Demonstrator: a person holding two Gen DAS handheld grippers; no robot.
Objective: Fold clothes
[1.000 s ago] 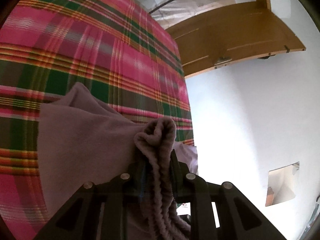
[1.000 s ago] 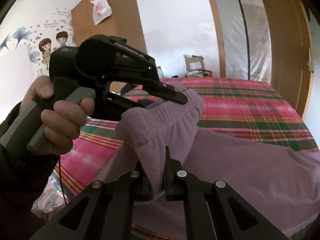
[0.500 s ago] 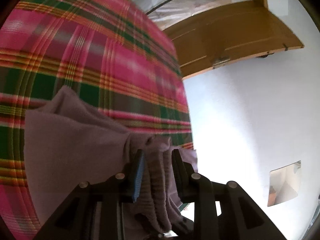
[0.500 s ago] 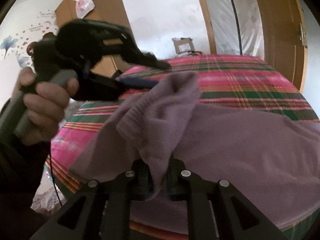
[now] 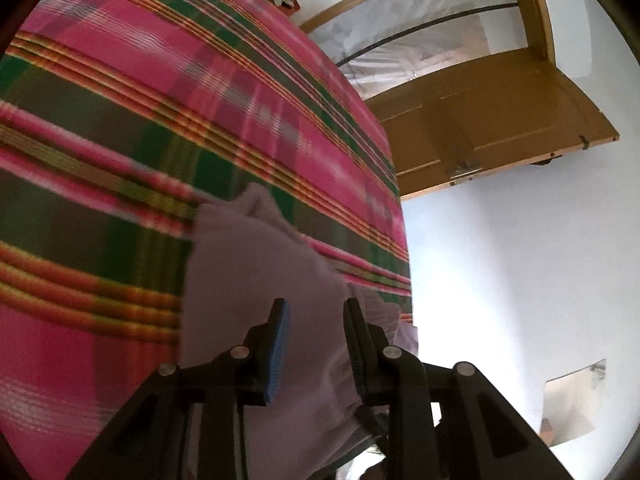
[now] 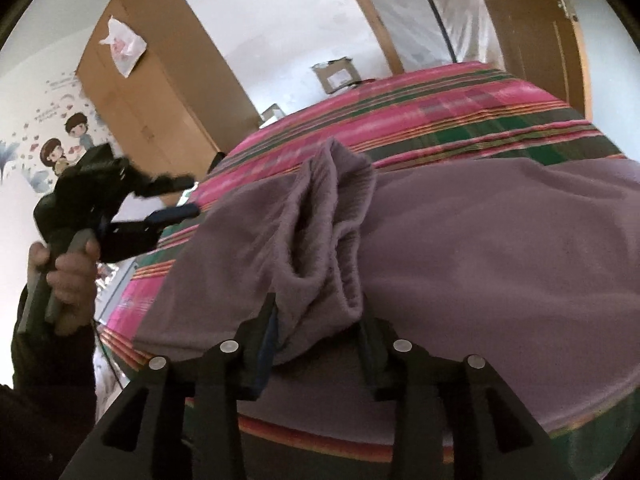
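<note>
Left gripper (image 5: 314, 320) jaws apart, clear of cloth. Right gripper (image 6: 318, 320) jaws apart, ribbed hem bunched loosely between. Mauve fleece garment (image 6: 500, 248) lies on pink-green plaid bedspread (image 5: 160, 100). Advice: back out low, avoid snagging hem, flatten fold.

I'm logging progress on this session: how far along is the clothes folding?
Early. Done: the purple garment lies spread on the plaid bed. In hand: both grippers look open, the right hand-held gripper around a bunched ribbed edge, the left hand-held gripper over fabric. Left: no neat fold shows yet.
</note>
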